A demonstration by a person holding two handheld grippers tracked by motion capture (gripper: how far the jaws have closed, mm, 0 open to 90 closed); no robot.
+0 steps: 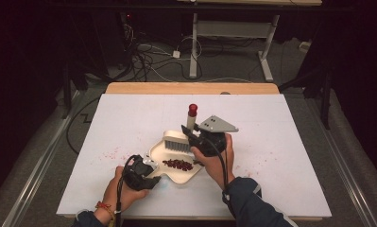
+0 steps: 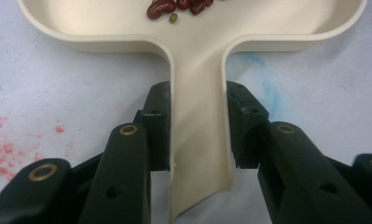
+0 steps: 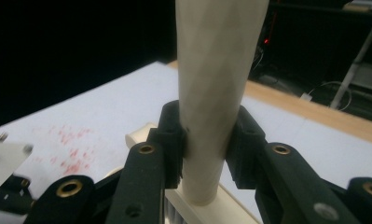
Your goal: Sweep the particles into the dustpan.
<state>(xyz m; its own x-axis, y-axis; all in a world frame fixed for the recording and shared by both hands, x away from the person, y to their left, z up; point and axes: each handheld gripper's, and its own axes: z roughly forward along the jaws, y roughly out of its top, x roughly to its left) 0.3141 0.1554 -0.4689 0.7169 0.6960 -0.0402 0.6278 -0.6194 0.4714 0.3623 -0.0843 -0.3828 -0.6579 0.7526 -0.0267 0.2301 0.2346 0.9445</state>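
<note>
We find a laboratory or test-rig room rather than a home. We note a work table (image 1: 129, 109) covered by a plain white sheet, with a bare wooden edge (image 1: 191, 88) at its far side. Behind it stands a second desk on a light metal frame (image 1: 233, 33), with loose cables (image 1: 148, 59) and a white plug block (image 1: 176, 54) lying on a grey carpeted floor (image 1: 233, 71). The surroundings are dark, possibly black curtains, though the light is too poor for us to confirm. Metal rails (image 1: 39, 165) flank the table.
</note>
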